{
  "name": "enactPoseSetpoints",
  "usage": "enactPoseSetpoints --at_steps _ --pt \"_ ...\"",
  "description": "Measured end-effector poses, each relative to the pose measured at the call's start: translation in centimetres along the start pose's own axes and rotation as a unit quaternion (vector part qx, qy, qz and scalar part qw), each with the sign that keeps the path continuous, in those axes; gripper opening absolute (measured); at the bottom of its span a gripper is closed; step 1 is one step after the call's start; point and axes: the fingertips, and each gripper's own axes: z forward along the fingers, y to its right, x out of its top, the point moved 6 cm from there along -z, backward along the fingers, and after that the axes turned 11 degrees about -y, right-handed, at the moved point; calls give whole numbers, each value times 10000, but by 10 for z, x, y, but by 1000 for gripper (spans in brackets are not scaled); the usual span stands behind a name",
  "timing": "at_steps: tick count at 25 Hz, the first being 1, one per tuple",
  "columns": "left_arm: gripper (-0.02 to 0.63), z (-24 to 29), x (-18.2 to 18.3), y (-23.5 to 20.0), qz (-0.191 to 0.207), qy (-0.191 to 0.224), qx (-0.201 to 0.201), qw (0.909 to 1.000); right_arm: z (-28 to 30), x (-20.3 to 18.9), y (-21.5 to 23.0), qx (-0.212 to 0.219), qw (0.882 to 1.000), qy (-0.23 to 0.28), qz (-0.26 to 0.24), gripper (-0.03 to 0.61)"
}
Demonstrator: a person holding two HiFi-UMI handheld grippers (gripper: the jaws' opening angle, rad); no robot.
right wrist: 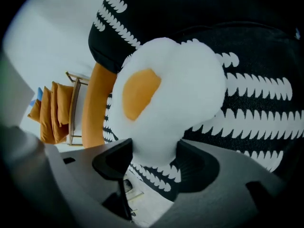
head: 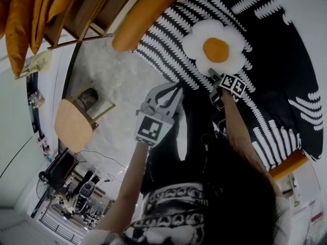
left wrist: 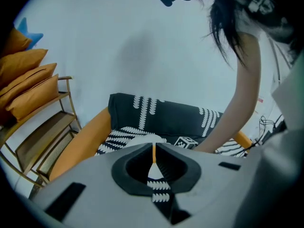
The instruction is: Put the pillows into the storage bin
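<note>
A white fried-egg pillow [head: 215,47] with an orange yolk lies on black fabric with a white fern print [head: 286,60] and an orange edge [head: 148,14]. My right gripper [head: 213,74] is at the pillow's near edge. In the right gripper view the pillow [right wrist: 166,89] fills the gap between the jaws of that gripper [right wrist: 154,156] and narrows where the pads meet it. My left gripper [head: 176,88] hovers to the left of the pillow, jaws together and empty. The left gripper view shows its tips [left wrist: 153,148] with only a thin slit between them, pointing at the patterned fabric [left wrist: 166,115].
A wooden rack holding several orange cushions [head: 20,19] stands at the left, also seen as the cushion rack [left wrist: 28,89]. A round wooden stool [head: 74,124] sits on the pale floor. Cables and equipment [head: 76,188] lie at the lower left. The person's right arm [left wrist: 242,103] crosses the left gripper view.
</note>
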Motion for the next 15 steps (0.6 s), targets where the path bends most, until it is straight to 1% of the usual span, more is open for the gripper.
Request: enactPoseSetpoints --at_steps 3,5,7,10,15 --pt "17 2 7 -8 -74 -5 26 10000 1 8 -2 -40 9998 -204 49 237" --pt "17 4 9 -7 -15 -72 -18 10000 -4 8 -5 118 9994 -268 164 198" --pt "17 6 12 -4 159 -88 -98 9998 -13 10 -10 425 9983 -197 333 163" --pt "17 5 15 1 503 105 -232 9984 -34 9 -26 910 9947 19 486 123" --pt "17 -10 27 14 914 273 -501 9942 -72 -15 -63 1617 9843 456 539 85"
